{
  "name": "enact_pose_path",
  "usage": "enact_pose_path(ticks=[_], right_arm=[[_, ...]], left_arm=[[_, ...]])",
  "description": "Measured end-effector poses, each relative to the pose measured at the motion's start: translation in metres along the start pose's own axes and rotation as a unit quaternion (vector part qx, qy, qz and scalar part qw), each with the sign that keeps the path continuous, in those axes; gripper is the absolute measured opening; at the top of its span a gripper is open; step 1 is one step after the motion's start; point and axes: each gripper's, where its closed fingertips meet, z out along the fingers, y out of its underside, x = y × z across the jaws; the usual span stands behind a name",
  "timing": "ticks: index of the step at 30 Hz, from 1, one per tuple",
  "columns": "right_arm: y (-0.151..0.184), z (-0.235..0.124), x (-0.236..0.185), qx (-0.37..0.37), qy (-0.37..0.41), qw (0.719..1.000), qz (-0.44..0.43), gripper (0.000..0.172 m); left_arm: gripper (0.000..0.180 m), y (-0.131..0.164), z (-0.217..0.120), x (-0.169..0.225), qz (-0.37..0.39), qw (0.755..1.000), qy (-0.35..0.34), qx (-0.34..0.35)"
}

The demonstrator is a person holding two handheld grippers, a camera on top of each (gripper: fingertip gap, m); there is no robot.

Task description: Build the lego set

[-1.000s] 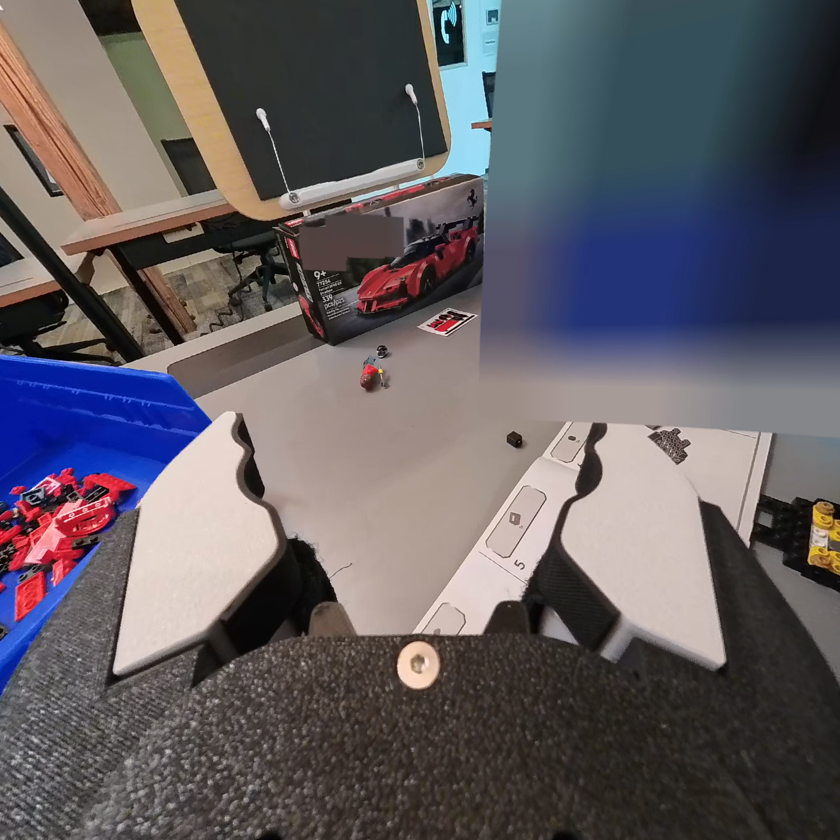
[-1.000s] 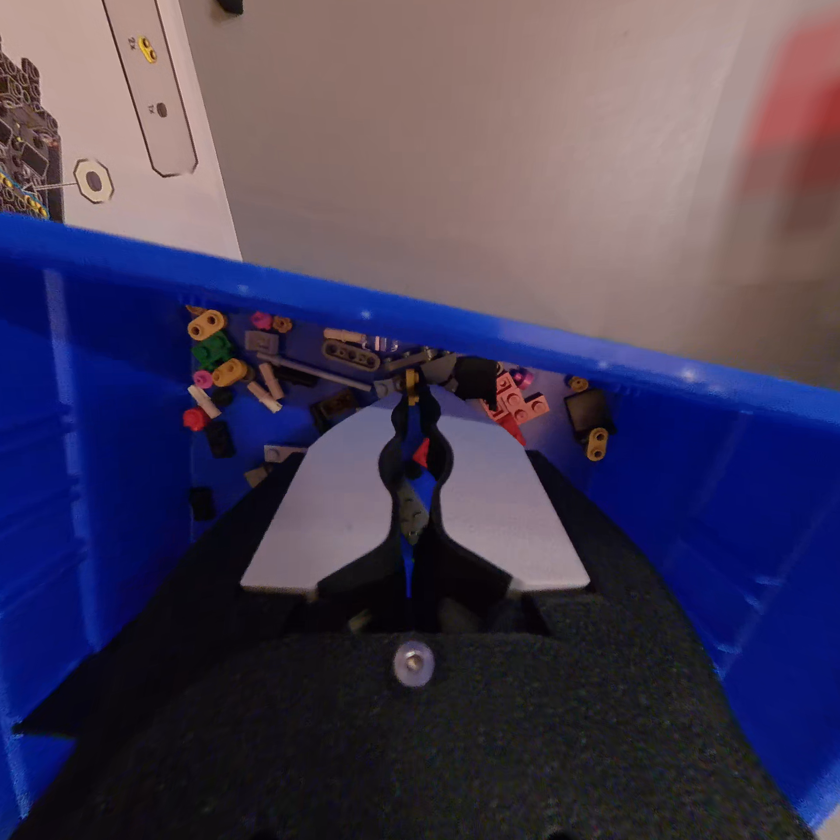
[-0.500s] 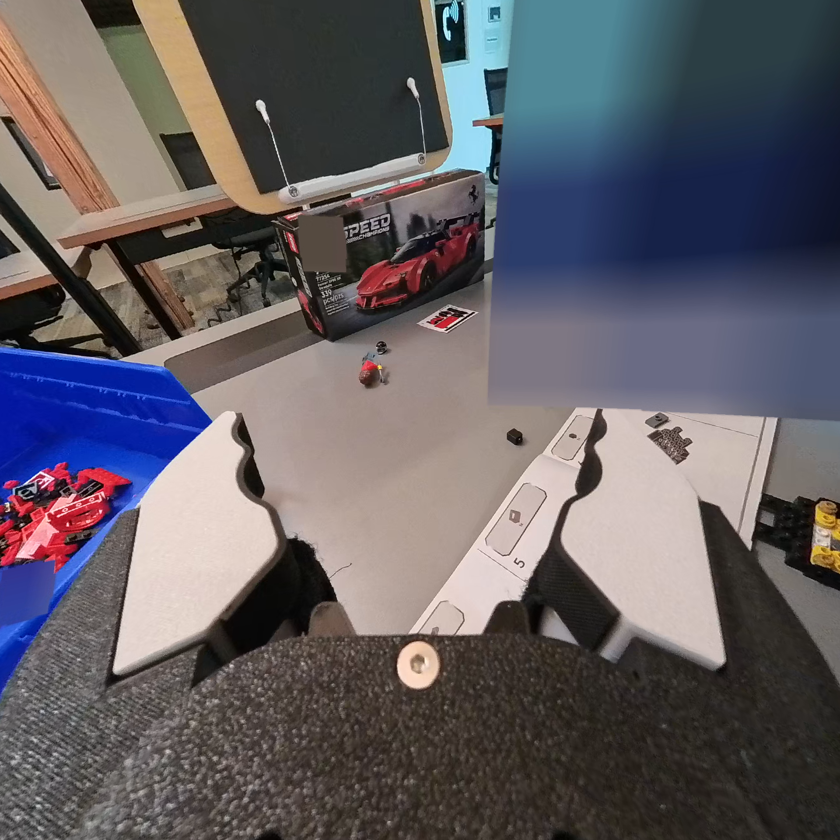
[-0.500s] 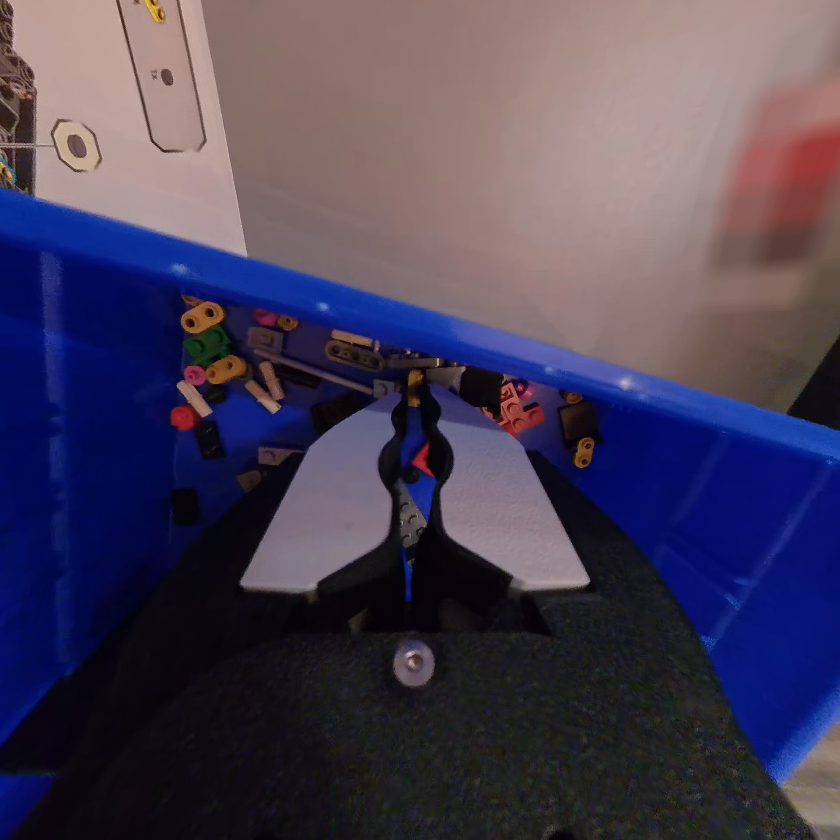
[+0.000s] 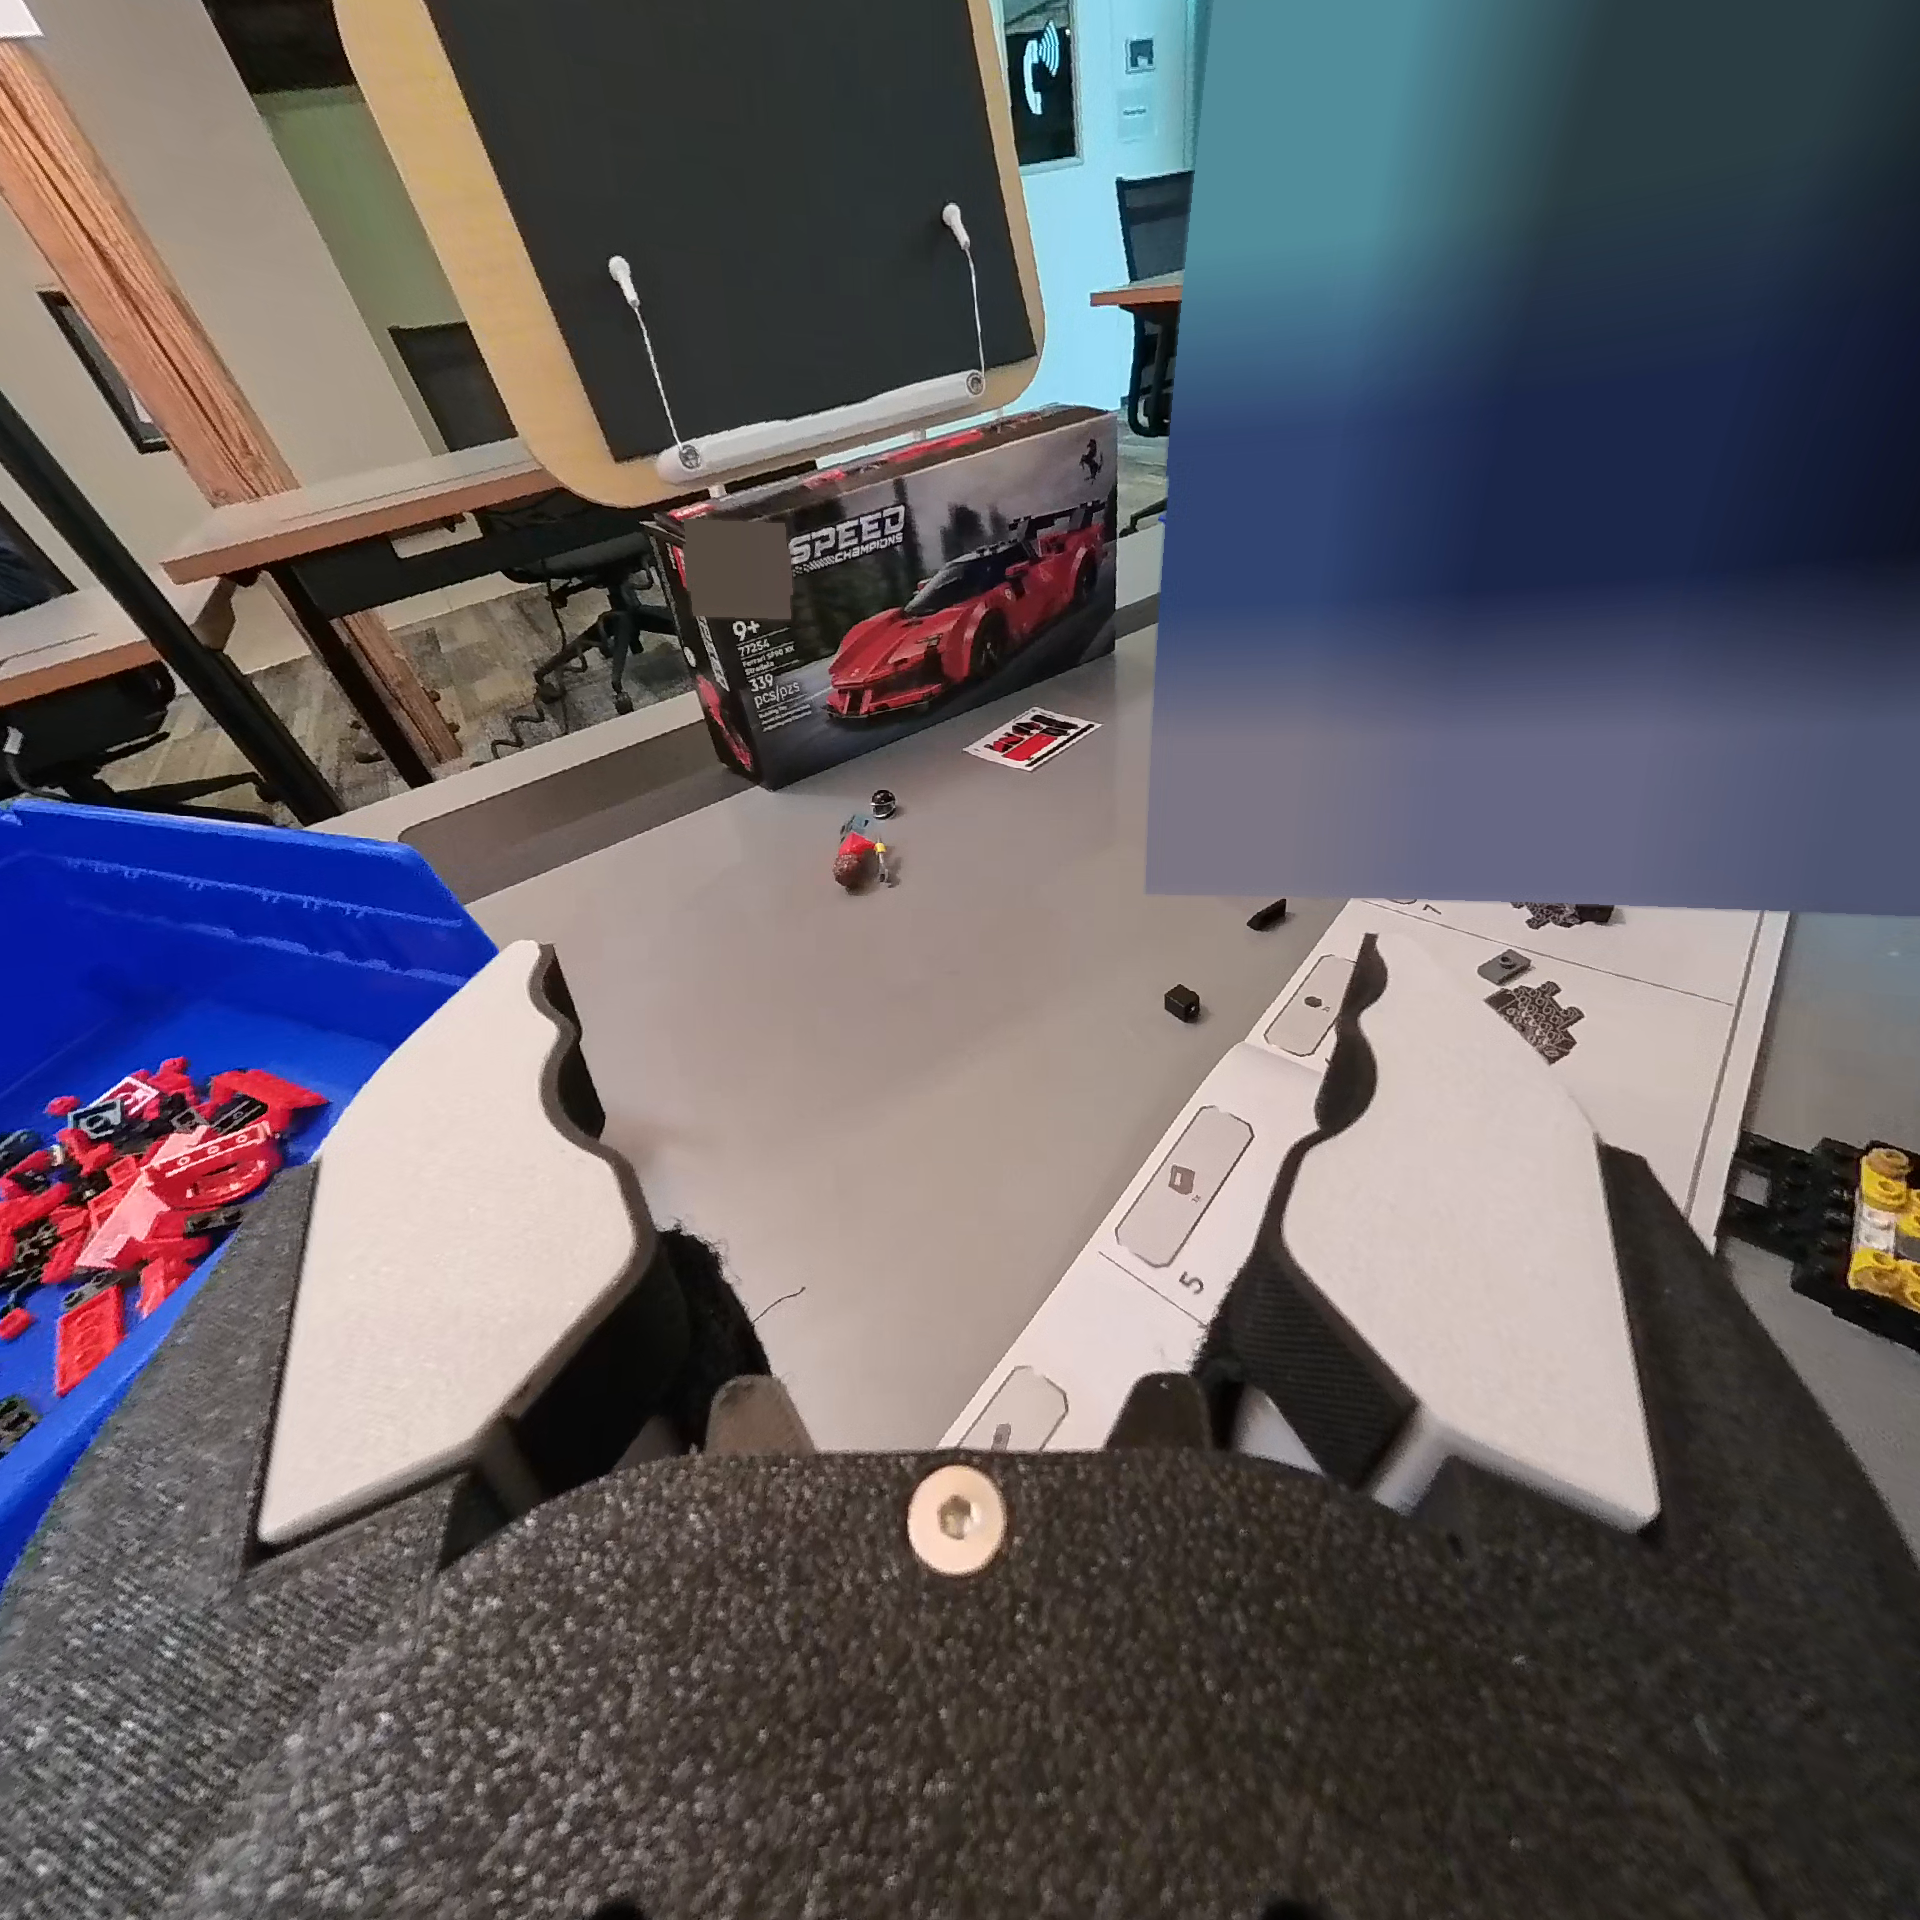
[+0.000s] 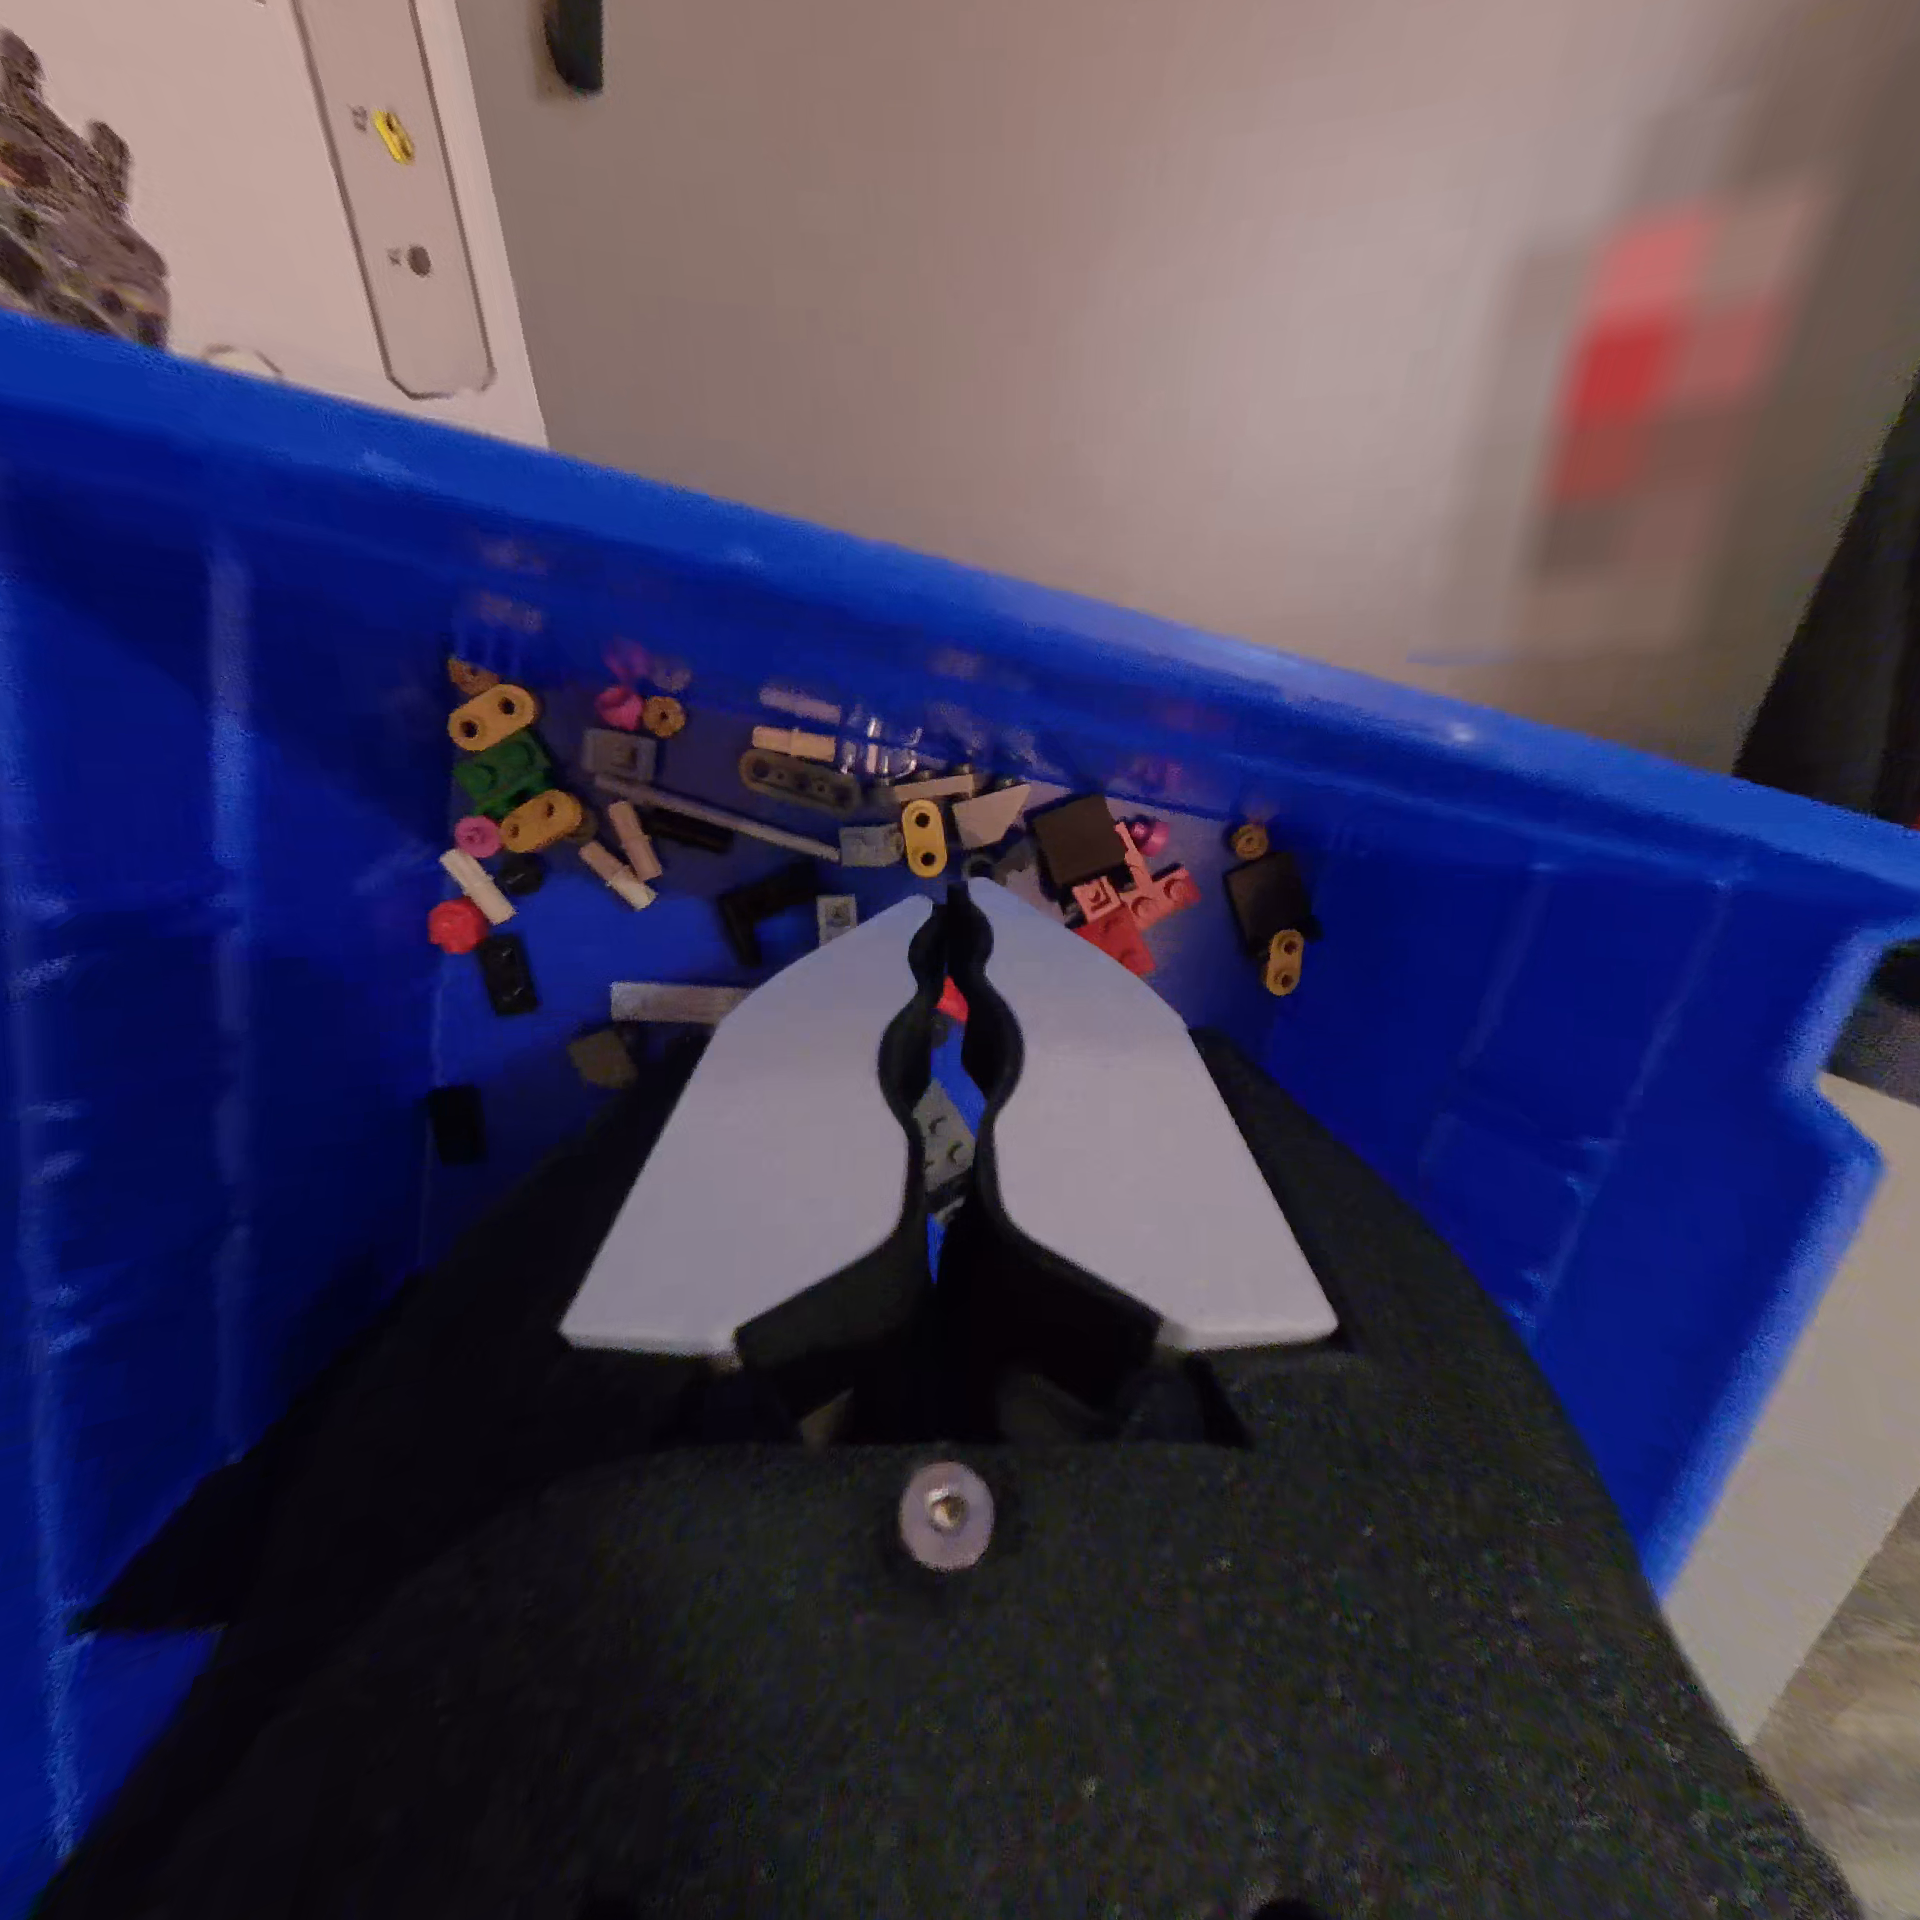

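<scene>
Blue bin [image 6: 1558, 1039]: yellow piece [image 6: 923, 836] beyond tips

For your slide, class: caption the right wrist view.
Shut gripper inside a blue bin, fingertips just short of a yellow two-hole piece among mixed small bricks.

Left claw [image 5: 956, 997]: fingers spread wide apart, nothing between them, level and pointing forward. Right claw [image 6: 954, 904]: fingertips closed together, nothing visibly gripped, angled downward.
</scene>
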Motion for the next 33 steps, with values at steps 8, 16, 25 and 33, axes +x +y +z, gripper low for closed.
enact_pose_path(ticks=[8,16,25,33], right_arm=[[0.002,0.011,-0.009,-0.027,-0.031,0.999,-0.023,0.012],[0.006,0.022,-0.003,-0.050,-0.062,0.997,-0.009,0.015],[0.007,0.026,-0.006,-0.047,-0.068,0.997,-0.003,0.013],[0.008,0.025,-0.011,-0.038,-0.076,0.996,-0.005,0.000]], left_arm=[[0.135,-0.001,0.003,0.007,0.006,1.000,0.011,0.002],[0.134,-0.003,-0.006,-0.001,0.000,1.000,-0.006,0.006],[0.135,0.000,0.000,0.003,0.005,1.000,0.005,-0.002],[0.135,-0.001,-0.002,0.004,0.008,1.000,0.004,-0.002]])
